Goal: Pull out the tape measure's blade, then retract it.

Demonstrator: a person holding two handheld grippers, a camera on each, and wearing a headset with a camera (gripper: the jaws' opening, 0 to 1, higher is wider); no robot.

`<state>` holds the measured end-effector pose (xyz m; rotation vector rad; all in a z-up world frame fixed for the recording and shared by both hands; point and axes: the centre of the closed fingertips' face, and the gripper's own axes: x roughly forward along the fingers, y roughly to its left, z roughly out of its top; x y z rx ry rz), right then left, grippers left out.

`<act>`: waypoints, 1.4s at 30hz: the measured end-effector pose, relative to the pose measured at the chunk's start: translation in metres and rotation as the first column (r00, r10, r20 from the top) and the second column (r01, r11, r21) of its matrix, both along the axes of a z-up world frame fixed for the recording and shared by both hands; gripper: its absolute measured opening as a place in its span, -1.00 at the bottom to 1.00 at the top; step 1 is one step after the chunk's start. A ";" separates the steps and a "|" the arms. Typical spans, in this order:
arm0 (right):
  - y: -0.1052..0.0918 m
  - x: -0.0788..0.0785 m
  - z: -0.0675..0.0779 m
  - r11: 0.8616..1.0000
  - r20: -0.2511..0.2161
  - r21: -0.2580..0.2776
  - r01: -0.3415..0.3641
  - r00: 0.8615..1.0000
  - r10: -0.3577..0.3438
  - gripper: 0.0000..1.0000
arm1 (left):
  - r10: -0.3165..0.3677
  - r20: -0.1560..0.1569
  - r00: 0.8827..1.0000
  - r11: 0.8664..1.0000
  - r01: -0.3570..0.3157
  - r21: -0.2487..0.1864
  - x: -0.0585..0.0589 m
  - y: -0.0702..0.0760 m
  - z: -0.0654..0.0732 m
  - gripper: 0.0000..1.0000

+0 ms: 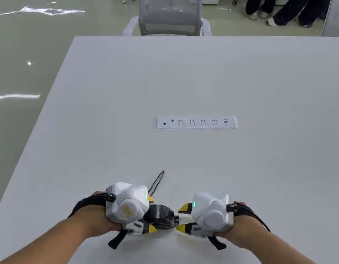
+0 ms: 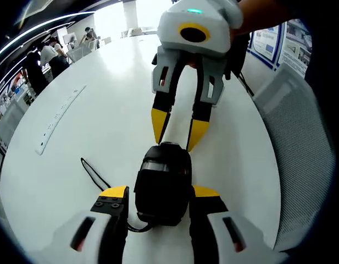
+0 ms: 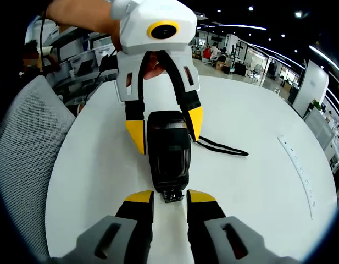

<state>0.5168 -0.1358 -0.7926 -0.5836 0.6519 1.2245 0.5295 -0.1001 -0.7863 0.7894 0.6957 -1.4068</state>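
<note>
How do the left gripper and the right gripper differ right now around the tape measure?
The left gripper clamps the tape measure across its black case; the right gripper sits at the blade end. The left gripper's jaws are held wide by the case; the right gripper's stand narrowly apart, either side of the blade tab. Both have yellow-tipped jaws and face each other low over the white table.

Black straps (image 1: 83,204) cross the person's left hand (image 1: 93,219) and right hand (image 1: 244,224) at the wrist. The left tool (image 1: 152,214) and right tool (image 1: 182,218) match: rounded white housings, dark jaws tipped in yellow. A small green light glows on the right tool's housing.
</note>
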 end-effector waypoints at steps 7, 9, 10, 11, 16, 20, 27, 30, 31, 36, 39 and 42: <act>0.001 0.000 -0.007 0.999 0.006 -0.033 -0.028 1.000 0.029 -0.59 | -0.017 0.012 1.000 0.999 0.017 0.042 -0.001 0.001 -0.004 -0.32; 0.002 0.002 -0.007 0.999 0.009 -0.033 -0.032 0.999 0.032 -0.62 | -0.013 0.007 1.000 0.999 0.013 0.043 0.000 0.001 -0.005 -0.32; 0.002 0.003 -0.008 0.999 0.011 -0.036 -0.034 0.999 0.034 -0.64 | -0.013 0.005 1.000 0.999 0.013 0.044 0.000 0.001 -0.006 -0.32; 0.002 0.003 -0.007 0.999 0.012 -0.037 -0.036 0.999 0.036 -0.65 | -0.012 0.001 1.000 0.999 0.012 0.043 0.000 0.001 -0.006 -0.32; 0.002 0.005 -0.008 0.998 0.009 -0.050 -0.048 0.999 0.048 -0.72 | -0.021 0.003 1.000 0.999 0.021 0.045 -0.004 -0.004 -0.006 -0.29; 0.002 0.005 -0.010 0.997 0.003 -0.056 -0.053 0.999 0.054 -0.72 | -0.015 0.007 1.000 0.999 0.015 0.050 -0.001 -0.004 -0.006 -0.34; 0.003 0.002 -0.011 0.990 -0.014 -0.099 -0.105 0.994 0.104 -0.76 | -0.047 0.029 0.998 0.996 0.045 0.075 -0.003 -0.004 -0.008 -0.37; 0.003 0.002 -0.013 0.985 -0.016 -0.119 -0.126 0.992 0.125 -0.75 | -0.045 0.025 0.999 0.996 0.043 0.078 -0.001 -0.004 -0.008 -0.37; 0.003 0.002 -0.013 0.980 -0.004 -0.137 -0.144 0.989 0.145 -0.74 | -0.047 0.025 0.999 0.996 0.045 0.079 -0.002 -0.004 -0.008 -0.36; 0.002 0.002 -0.013 0.981 -0.011 -0.138 -0.139 0.990 0.138 -0.71 | -0.049 0.016 0.999 0.996 0.048 0.074 -0.002 -0.004 -0.008 -0.36; -0.001 0.002 -0.017 0.982 -0.021 -0.154 -0.114 0.993 0.112 -0.70 | -0.042 0.011 0.999 0.997 0.041 0.069 -0.003 -0.003 -0.007 -0.36; -0.002 0.001 -0.019 0.979 -0.010 -0.158 -0.125 0.992 0.125 -0.69 | -0.048 0.017 0.999 0.996 0.047 0.072 -0.002 -0.003 -0.007 -0.36</act>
